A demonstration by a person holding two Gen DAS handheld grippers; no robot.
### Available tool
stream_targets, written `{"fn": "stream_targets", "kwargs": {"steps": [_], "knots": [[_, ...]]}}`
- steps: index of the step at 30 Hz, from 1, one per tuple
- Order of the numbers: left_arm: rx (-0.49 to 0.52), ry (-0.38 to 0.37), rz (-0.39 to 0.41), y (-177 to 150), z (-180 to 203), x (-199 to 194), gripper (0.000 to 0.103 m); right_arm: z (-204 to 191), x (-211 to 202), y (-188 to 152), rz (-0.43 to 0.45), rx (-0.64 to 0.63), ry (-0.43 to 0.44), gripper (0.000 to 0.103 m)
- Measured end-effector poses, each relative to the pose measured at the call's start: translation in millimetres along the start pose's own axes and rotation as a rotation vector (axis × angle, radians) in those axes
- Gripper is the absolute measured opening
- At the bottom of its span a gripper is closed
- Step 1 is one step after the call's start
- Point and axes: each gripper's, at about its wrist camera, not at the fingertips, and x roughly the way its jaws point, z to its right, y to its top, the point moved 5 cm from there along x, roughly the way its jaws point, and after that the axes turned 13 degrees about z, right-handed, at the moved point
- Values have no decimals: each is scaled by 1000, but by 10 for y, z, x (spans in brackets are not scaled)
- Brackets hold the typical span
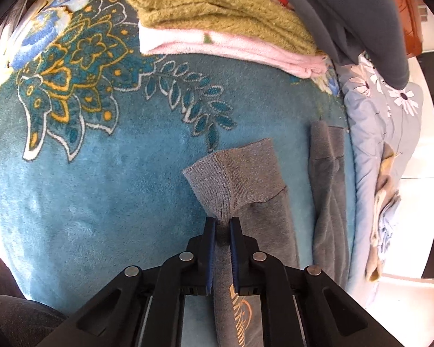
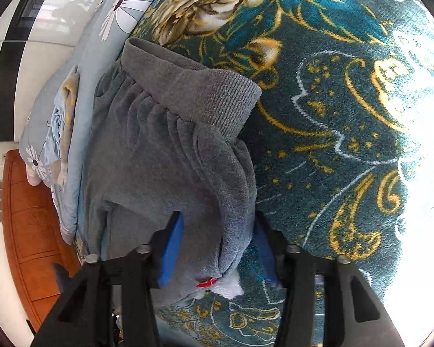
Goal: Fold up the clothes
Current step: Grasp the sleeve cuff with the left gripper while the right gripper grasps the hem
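Grey trousers [image 2: 170,156] lie on the bed's teal blanket [image 1: 101,173]. Left gripper [image 1: 222,225] clamps a cuff [image 1: 237,173]; right gripper [image 2: 217,231] fingers stand apart astride the waist end. Keep the legs aligned when folding.

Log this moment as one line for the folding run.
left tongs: shut on grey sweatpants leg cuff | right tongs: open around waistband end | surface: teal floral blanket | fold: not yet done
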Motion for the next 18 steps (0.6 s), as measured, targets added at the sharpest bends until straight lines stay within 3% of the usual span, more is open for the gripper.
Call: {"fn": "stream_targets", "kwargs": {"steps": [2, 4, 10, 13, 18], "knots": [[-9, -29, 15, 27, 42, -107, 10, -72, -69, 43, -6, 13, 23, 9], [-4, -54, 22, 70, 133, -211, 10, -270, -228, 127, 3, -16, 111, 9], [36, -19, 12, 259, 653, -362, 10, -1050, -452, 593, 46, -56, 316, 9], [117, 34, 31, 333, 952, -392, 10, -1515, -258, 820, 64, -75, 355, 9], [239, 116, 54, 363, 1621, -39, 10, -2034, 138, 1159, 74, -103, 348, 9]]}}
